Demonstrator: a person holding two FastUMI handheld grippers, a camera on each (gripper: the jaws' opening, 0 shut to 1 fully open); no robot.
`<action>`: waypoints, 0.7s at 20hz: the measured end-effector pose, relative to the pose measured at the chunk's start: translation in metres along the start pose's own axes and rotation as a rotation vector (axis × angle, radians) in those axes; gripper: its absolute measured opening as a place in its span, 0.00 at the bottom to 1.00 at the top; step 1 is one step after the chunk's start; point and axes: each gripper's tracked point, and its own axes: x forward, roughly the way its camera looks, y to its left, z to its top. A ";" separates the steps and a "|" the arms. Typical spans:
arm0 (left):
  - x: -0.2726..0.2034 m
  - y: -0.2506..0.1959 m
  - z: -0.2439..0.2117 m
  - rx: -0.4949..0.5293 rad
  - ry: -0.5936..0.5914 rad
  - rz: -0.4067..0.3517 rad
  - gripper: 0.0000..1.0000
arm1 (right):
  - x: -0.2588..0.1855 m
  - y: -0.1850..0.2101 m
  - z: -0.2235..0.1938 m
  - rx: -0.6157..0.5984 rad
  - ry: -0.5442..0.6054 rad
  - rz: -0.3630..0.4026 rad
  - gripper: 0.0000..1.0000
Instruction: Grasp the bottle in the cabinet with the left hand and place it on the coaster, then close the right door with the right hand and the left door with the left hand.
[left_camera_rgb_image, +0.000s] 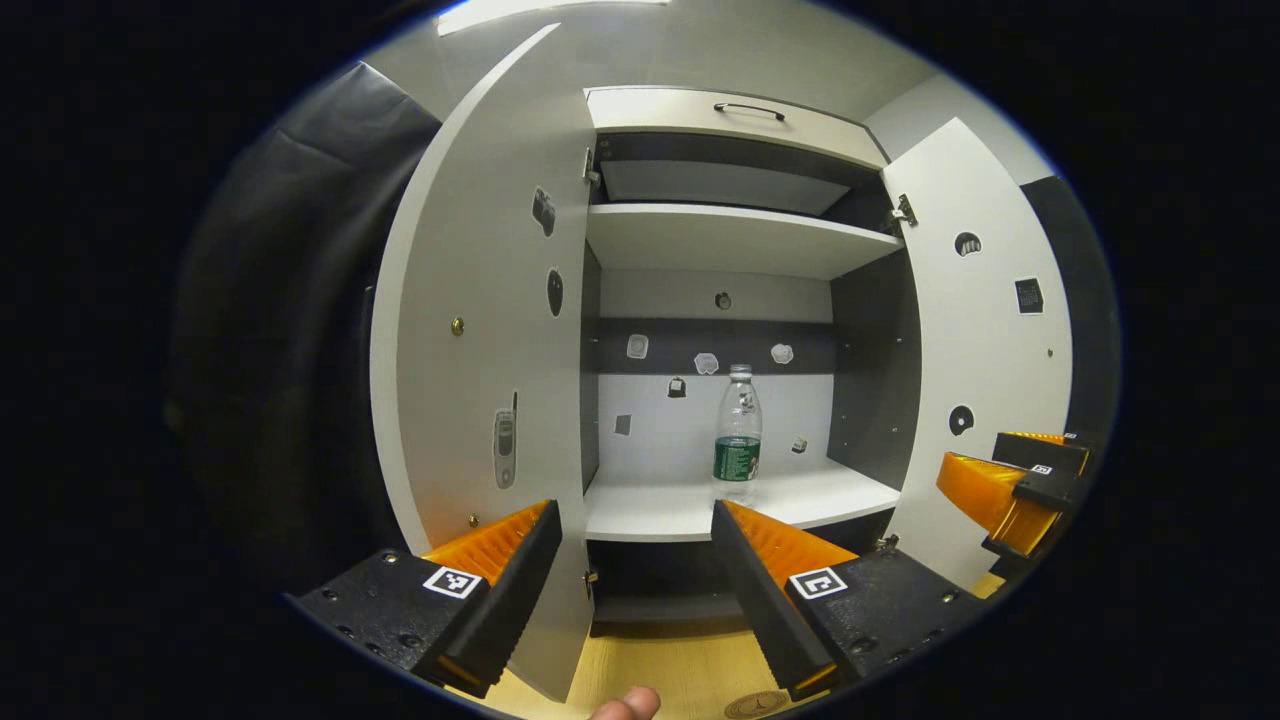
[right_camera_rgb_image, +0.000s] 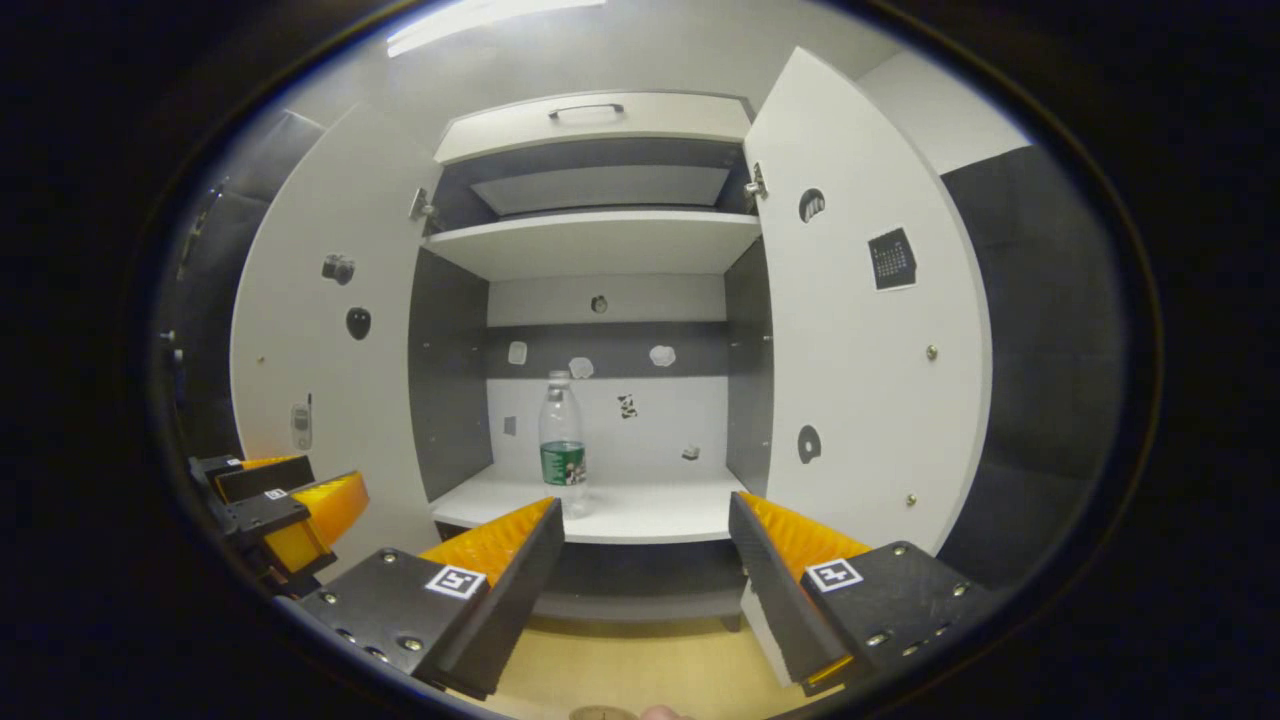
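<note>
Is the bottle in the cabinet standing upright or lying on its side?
Upright. The bottle stands on the lower shelf, cap at the top, base on the board; the right gripper view shows the same.

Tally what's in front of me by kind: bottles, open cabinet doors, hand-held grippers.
Bottles: 1, the bottle upright on the lower shelf.
Open cabinet doors: 2, left door and right door.
Hand-held grippers: 2, left hand-held gripper and right hand-held gripper, both open.
Total: 5.
</note>
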 end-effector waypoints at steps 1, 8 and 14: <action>0.001 0.000 0.000 0.001 0.000 0.001 0.96 | 0.000 0.000 0.000 -0.001 0.000 0.000 1.00; 0.010 -0.007 -0.002 0.007 0.002 -0.012 0.96 | 0.002 0.001 -0.001 0.006 0.007 0.011 1.00; 0.052 -0.034 -0.005 0.007 0.002 -0.068 0.96 | -0.001 -0.009 -0.002 0.005 0.022 -0.004 1.00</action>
